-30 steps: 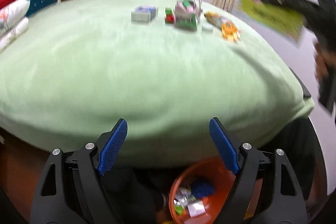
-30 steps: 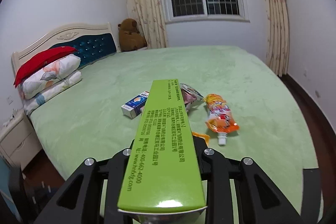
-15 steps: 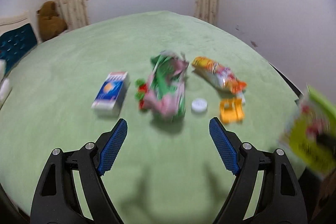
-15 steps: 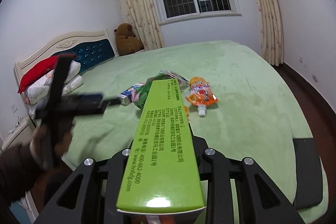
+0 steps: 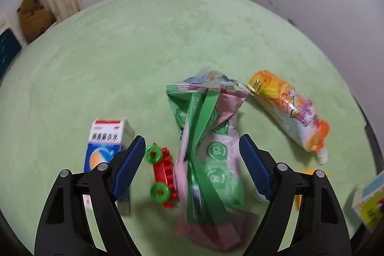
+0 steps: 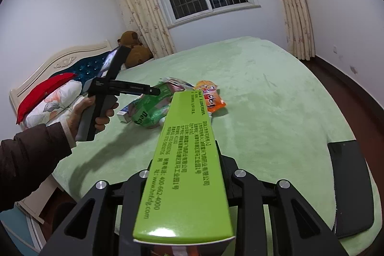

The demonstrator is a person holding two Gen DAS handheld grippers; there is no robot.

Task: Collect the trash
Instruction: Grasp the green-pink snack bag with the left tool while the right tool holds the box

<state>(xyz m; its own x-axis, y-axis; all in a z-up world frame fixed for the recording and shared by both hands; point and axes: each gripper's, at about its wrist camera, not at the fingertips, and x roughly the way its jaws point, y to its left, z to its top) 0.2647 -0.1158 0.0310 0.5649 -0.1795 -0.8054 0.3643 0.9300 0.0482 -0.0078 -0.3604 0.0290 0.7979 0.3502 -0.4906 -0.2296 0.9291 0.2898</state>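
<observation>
Green box [image 6: 184,174] hiding right jaws, wrapper [image 5: 211,155] blurred

The green-and-pink snack bag [image 5: 211,155] was smeared by motion blur, its near end dissolving into a pink haze and its print unreadable. Left of the bag, the blue-and-white carton [image 5: 104,143] was partly covered by the left gripper [image 5: 192,169]'s finger. Right of the bag, a small orange piece [image 5: 309,172] showed only as a sliver behind the other finger. The green box [image 6: 189,169] hid the right gripper [image 6: 184,186]'s fingertips and ran off the bottom edge.
</observation>
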